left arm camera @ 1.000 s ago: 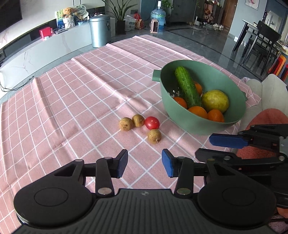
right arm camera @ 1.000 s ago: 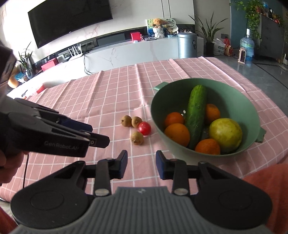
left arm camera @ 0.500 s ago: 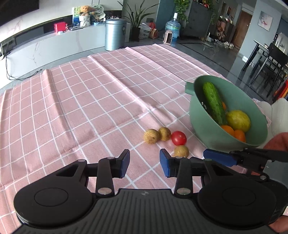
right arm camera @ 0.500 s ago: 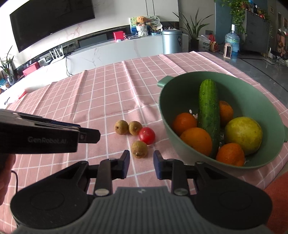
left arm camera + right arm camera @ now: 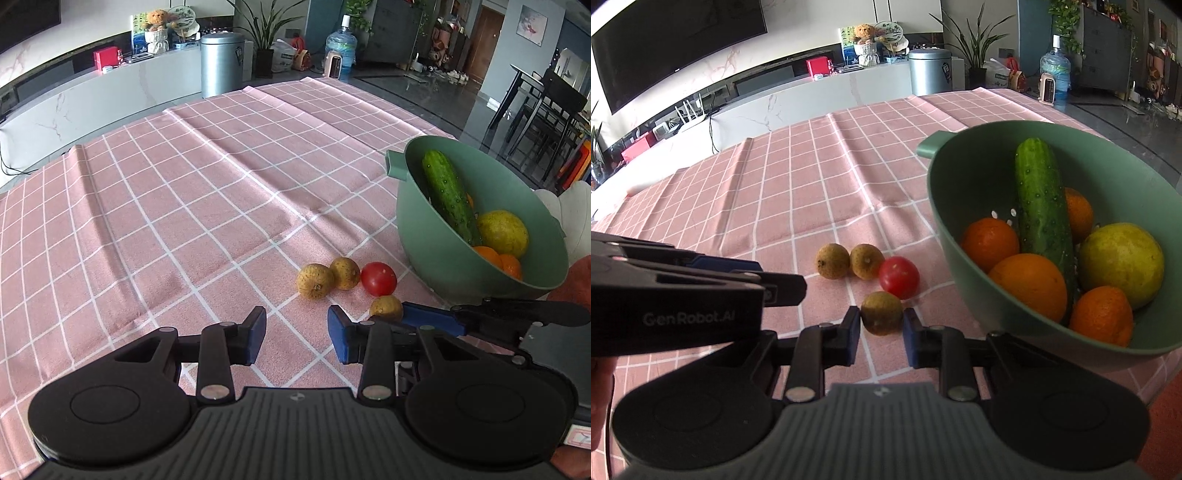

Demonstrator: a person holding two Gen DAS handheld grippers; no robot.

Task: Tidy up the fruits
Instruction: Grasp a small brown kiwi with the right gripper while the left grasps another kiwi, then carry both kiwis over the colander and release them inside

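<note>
1. The right gripper (image 5: 880, 329) is closed on the nearest longan (image 5: 881, 312), which rests on the pink checked tablecloth (image 5: 820, 192).
2. The left gripper (image 5: 297, 334) is partly open over bare cloth, holding nothing.
3. Two other longans (image 5: 833, 260) touch each other beside a cherry tomato (image 5: 899, 277).
4. The green colander (image 5: 1126, 177) holds a cucumber (image 5: 1043, 199) and oranges (image 5: 1028, 284).

Cloth (image 5: 184, 206) over the bench: pink checked woven fabric, matt, creased. Bowl (image 5: 1126, 177): green plastic, smooth, low sheen. Cucumber (image 5: 1041, 199): bumpy, glossy skin. Tomato (image 5: 898, 277): smooth, shiny. Small brown fruits (image 5: 833, 260): dull, rough skin. Bin (image 5: 221, 62), far: brushed metal.
</note>
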